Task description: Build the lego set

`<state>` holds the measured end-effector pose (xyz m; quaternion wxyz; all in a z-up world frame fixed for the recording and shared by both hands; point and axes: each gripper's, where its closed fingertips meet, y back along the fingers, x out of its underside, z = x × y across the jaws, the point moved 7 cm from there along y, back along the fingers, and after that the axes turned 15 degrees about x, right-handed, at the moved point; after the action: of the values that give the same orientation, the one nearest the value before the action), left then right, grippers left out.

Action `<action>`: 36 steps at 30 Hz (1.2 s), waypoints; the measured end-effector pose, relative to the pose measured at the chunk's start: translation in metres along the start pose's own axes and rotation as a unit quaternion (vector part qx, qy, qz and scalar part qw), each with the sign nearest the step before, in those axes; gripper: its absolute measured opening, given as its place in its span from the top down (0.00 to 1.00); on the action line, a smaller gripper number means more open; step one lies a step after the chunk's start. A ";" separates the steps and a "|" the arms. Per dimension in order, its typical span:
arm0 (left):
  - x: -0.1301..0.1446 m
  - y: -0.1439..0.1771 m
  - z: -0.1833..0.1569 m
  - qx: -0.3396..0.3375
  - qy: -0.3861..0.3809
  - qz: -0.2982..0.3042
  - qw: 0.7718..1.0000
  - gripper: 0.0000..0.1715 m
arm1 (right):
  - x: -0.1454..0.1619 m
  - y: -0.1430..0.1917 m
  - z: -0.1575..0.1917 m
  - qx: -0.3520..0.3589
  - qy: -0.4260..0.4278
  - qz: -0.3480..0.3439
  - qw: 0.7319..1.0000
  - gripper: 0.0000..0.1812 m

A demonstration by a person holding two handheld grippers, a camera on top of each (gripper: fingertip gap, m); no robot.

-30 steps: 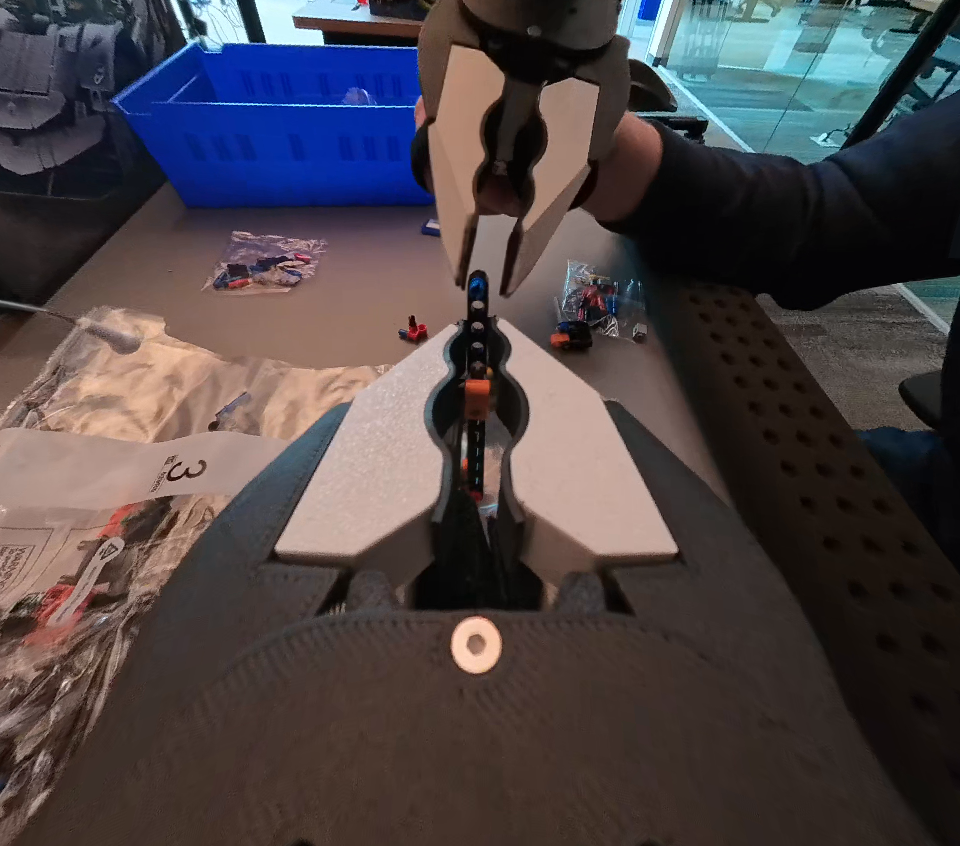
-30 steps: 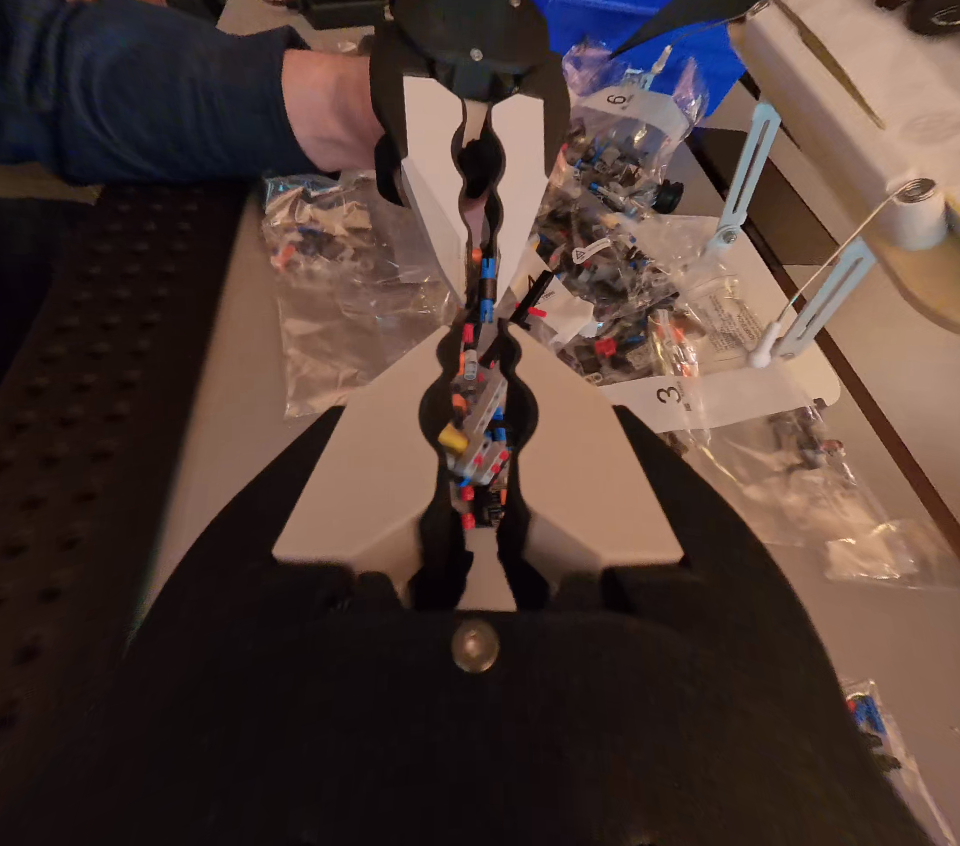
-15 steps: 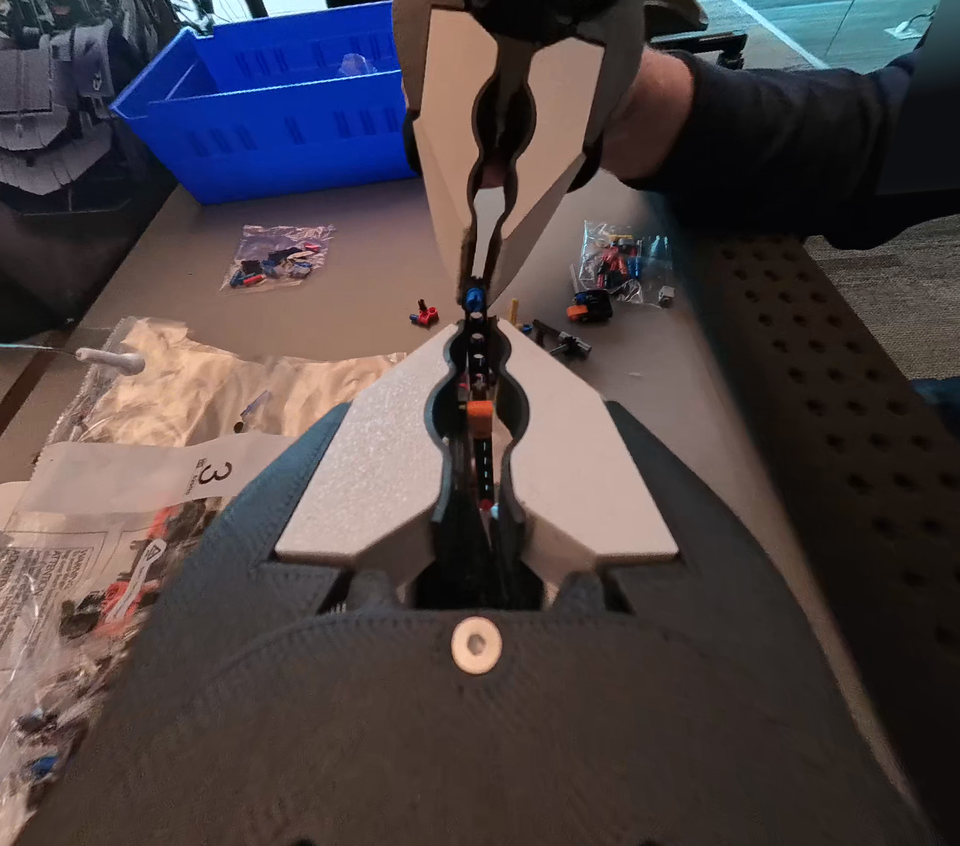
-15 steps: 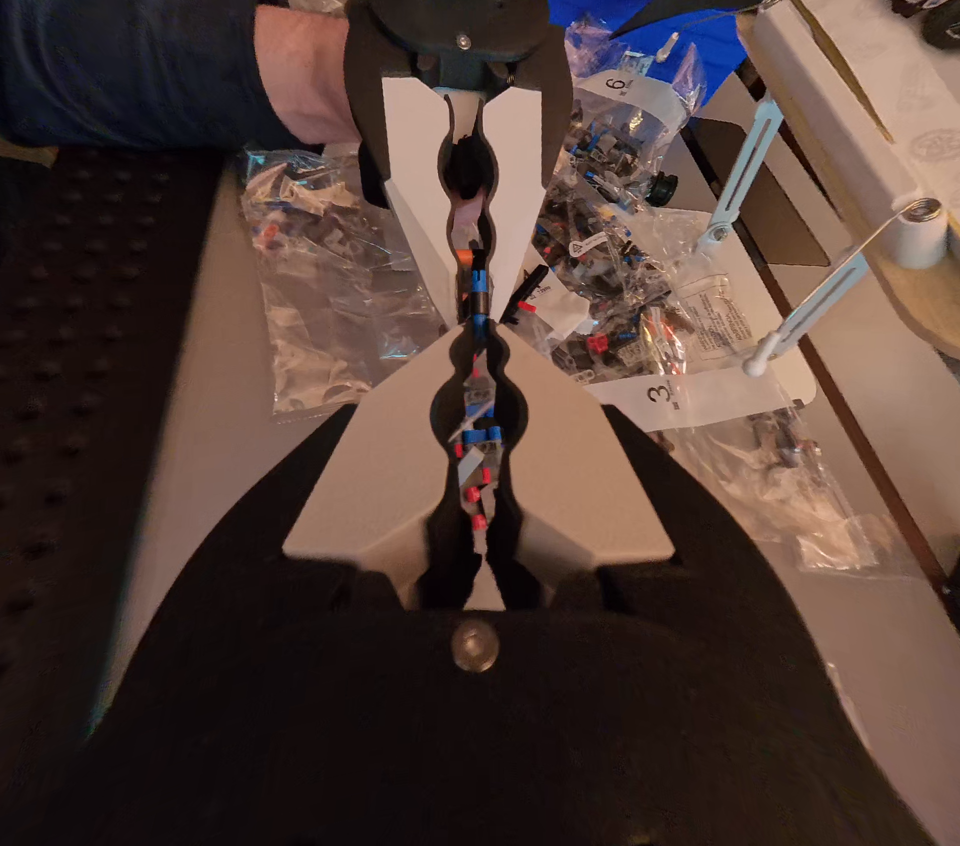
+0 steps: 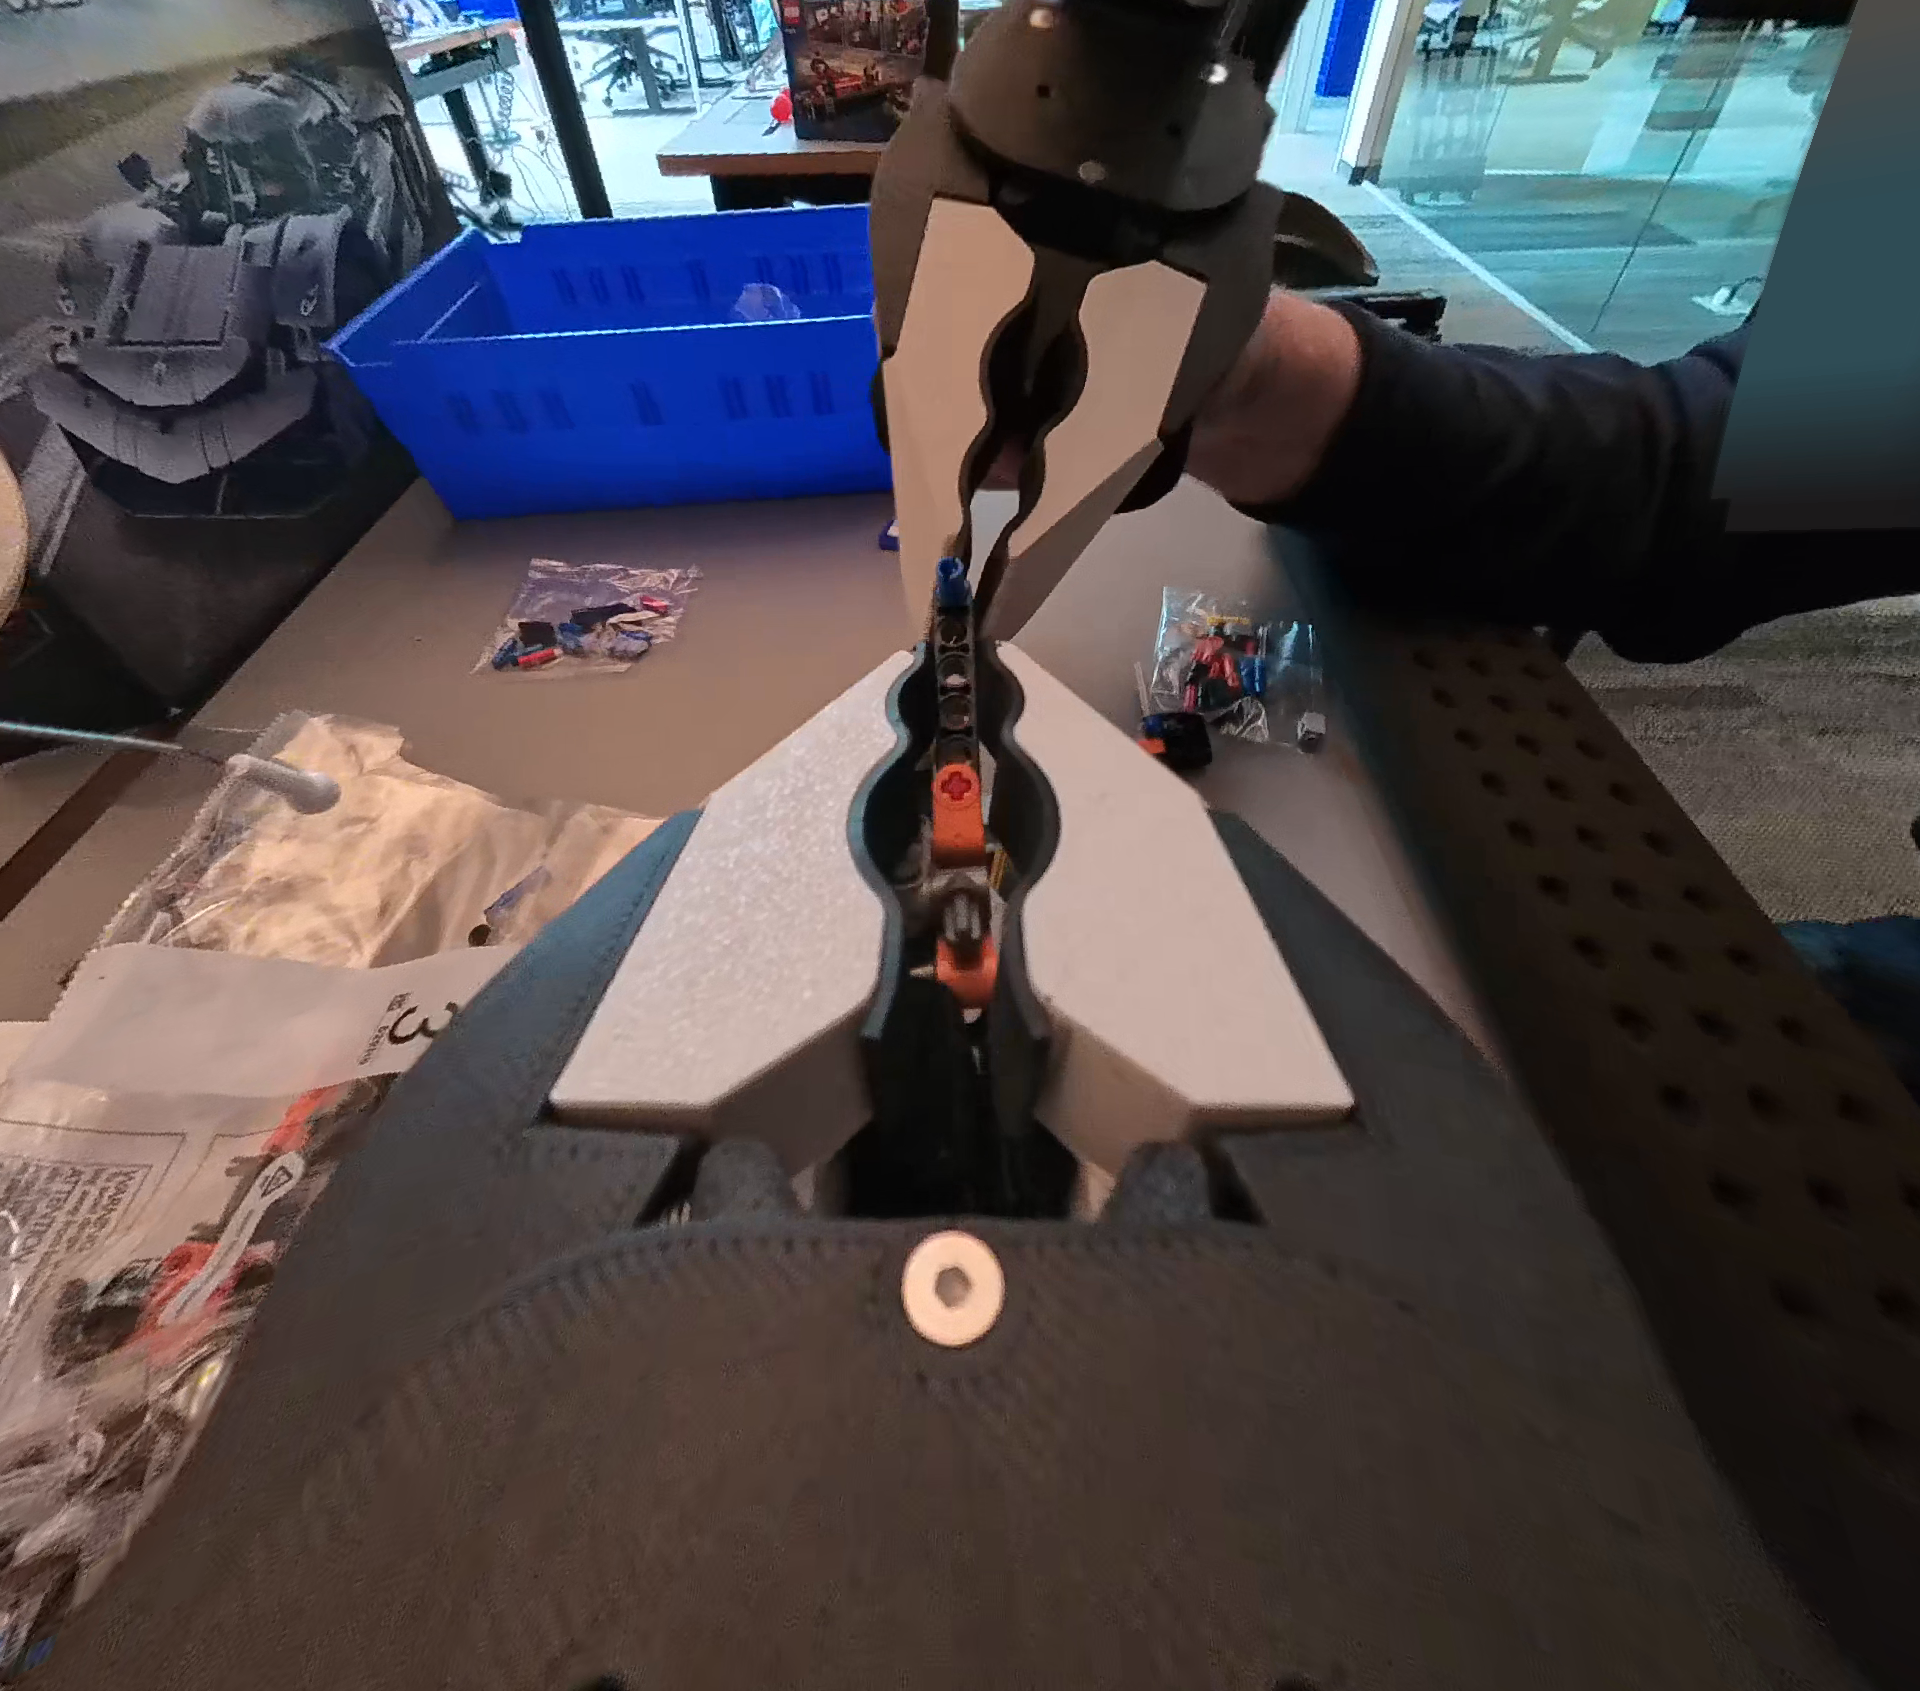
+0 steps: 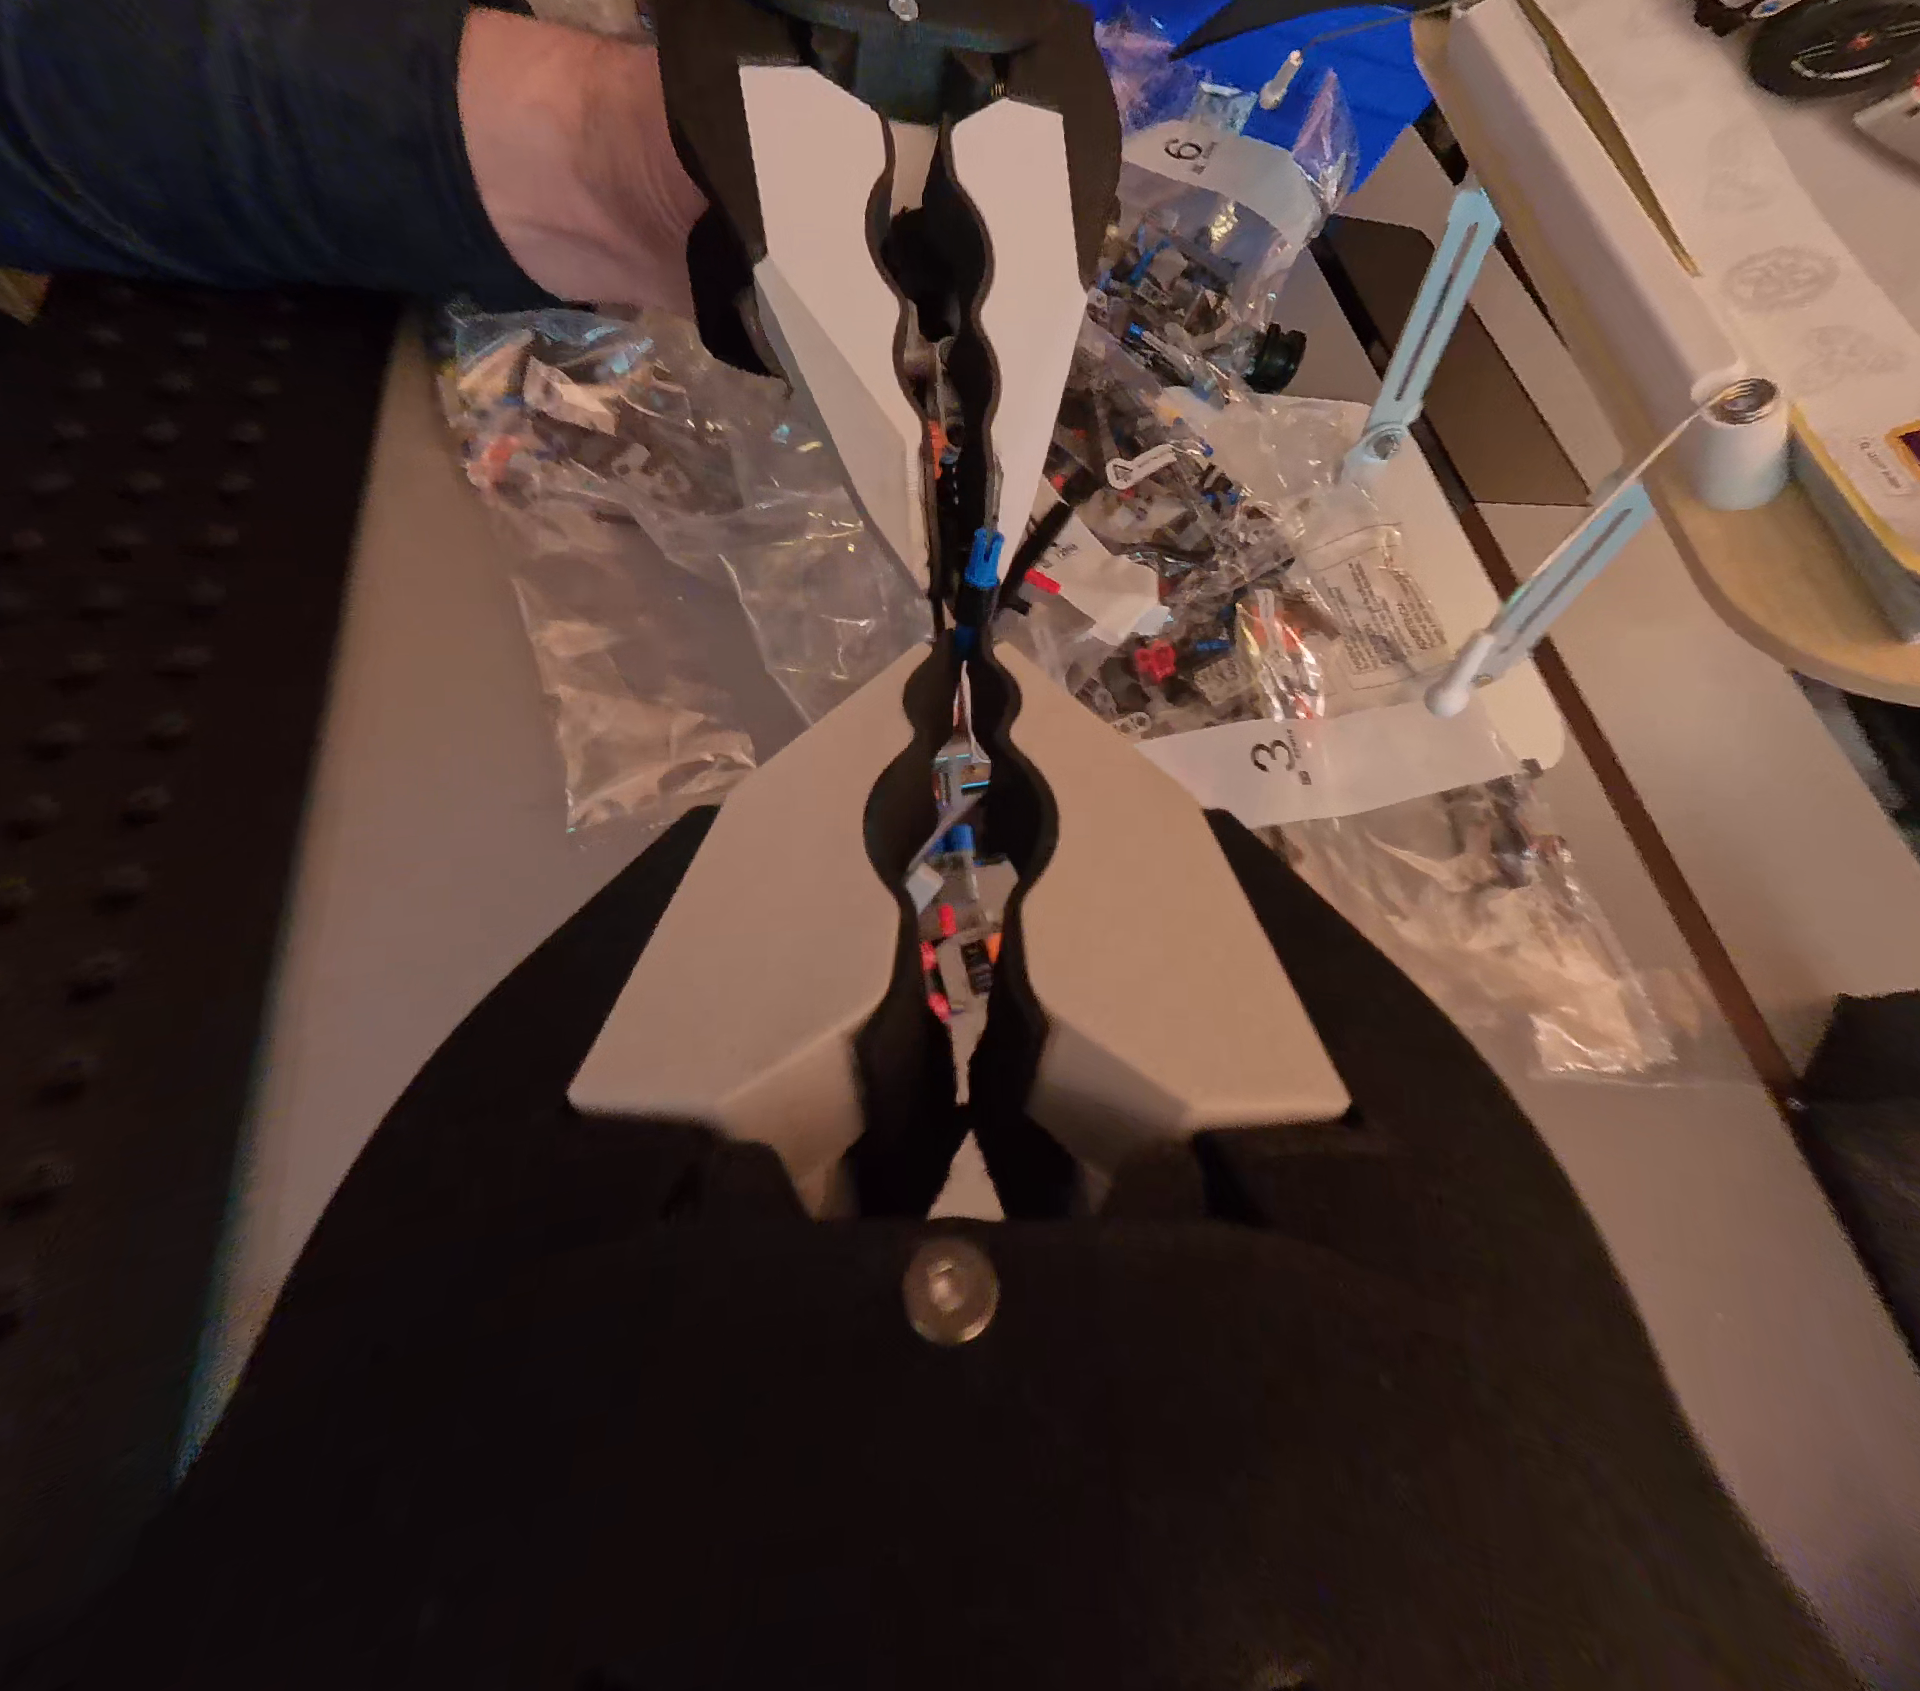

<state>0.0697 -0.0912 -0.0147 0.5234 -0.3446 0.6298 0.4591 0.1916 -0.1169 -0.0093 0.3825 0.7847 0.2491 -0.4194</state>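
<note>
Left wrist view: the left gripper (image 5: 951, 675) is clamped on a black holed beam assembly (image 5: 954, 685), its long axis pointing away toward the far right gripper (image 5: 977, 576). A blue pin (image 5: 950, 574) caps the beam's far end, touching the right gripper's nearly closed tips; a second ago they hung just above.

Right wrist view: the right gripper (image 6: 961, 654) looks nearly closed; whether it pinches the blue pin (image 6: 982, 555) I cannot tell. The left gripper (image 6: 961, 561) now sits closer.
</note>
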 end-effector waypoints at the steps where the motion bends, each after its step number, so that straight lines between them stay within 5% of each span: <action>1: -0.001 -0.001 0.000 -0.001 0.003 -0.005 1.000 0.97 | -0.001 0.001 0.000 0.009 0.007 0.001 1.000 1.00; 7: -0.005 0.000 0.003 -0.007 0.016 -0.019 1.000 0.97 | 0.001 0.003 -0.004 0.012 0.000 -0.003 1.000 1.00; 9: -0.023 0.026 0.008 -0.027 0.032 -0.130 0.991 0.97 | 0.020 -0.003 -0.001 0.017 0.041 0.063 0.997 1.00; 11: -0.037 0.076 0.012 -0.074 0.021 -0.195 0.978 0.97 | 0.018 -0.005 0.002 0.001 0.027 0.043 0.999 1.00; 15: -0.028 0.058 0.006 -0.037 0.018 -0.136 0.990 0.97 | -0.002 0.012 -0.014 0.017 -0.049 -0.050 0.997 1.00; 17: -0.020 0.042 0.007 -0.022 0.024 -0.080 0.996 0.96 | 0.001 0.012 -0.018 0.026 -0.064 -0.059 0.996 1.00; 25: -0.001 0.008 0.006 -0.016 0.023 -0.004 1.000 0.96 | -0.003 -0.005 -0.007 0.003 -0.075 -0.056 0.996 0.96; 36: -0.005 0.006 0.003 -0.034 0.000 -0.002 0.999 0.97 | -0.008 -0.001 -0.006 0.045 -0.048 -0.042 0.997 0.99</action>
<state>0.0664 -0.0864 -0.0086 0.5124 -0.3630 0.6130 0.4795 0.1895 -0.1116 -0.0008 0.3401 0.7688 0.2440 -0.4835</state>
